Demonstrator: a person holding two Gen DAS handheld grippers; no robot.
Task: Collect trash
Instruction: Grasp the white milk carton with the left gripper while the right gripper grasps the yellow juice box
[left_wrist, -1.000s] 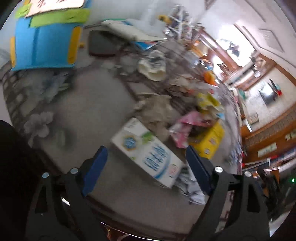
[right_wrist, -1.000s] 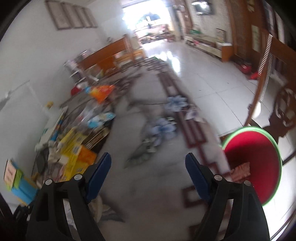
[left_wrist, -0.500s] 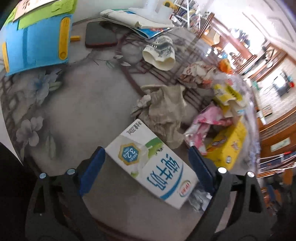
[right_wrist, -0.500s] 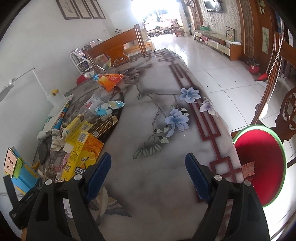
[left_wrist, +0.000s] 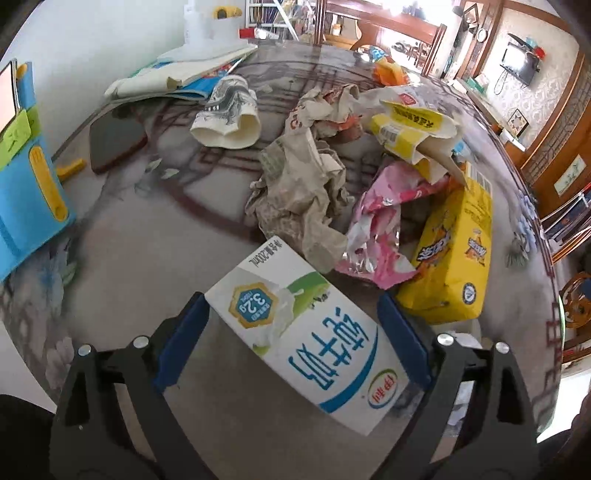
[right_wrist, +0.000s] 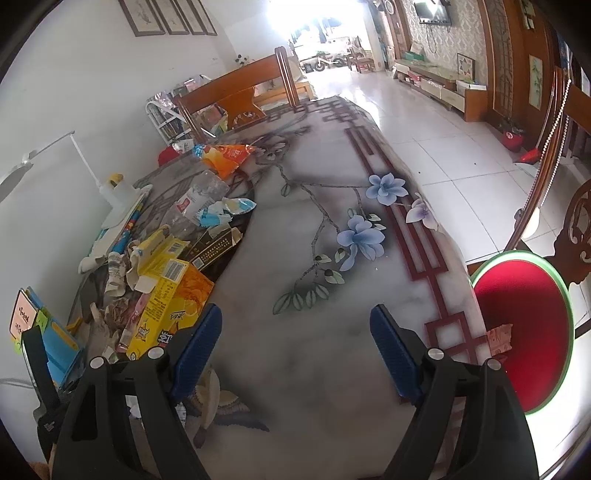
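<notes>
Now we hold our left gripper spread around the white-and-green milk carton lying on the flower-printed tablecloth, pads not pressing; our right gripper gapes, holding nothing.

- Milk carton: white, green patch, blue hexagon badge, blue lettering; lies between the blue finger pads.
- Crumpled paper: beige-brown, beyond the carton.
- Foil wrapper: pink with a silver inner face, ahead of the right-hand pad.
- Snack box: yellow and orange, outside the right-hand pad.
- Tablecloth: grey marbled, blue flowers, dark red fretwork border.
- Chair seat: red, green rim.
</notes>
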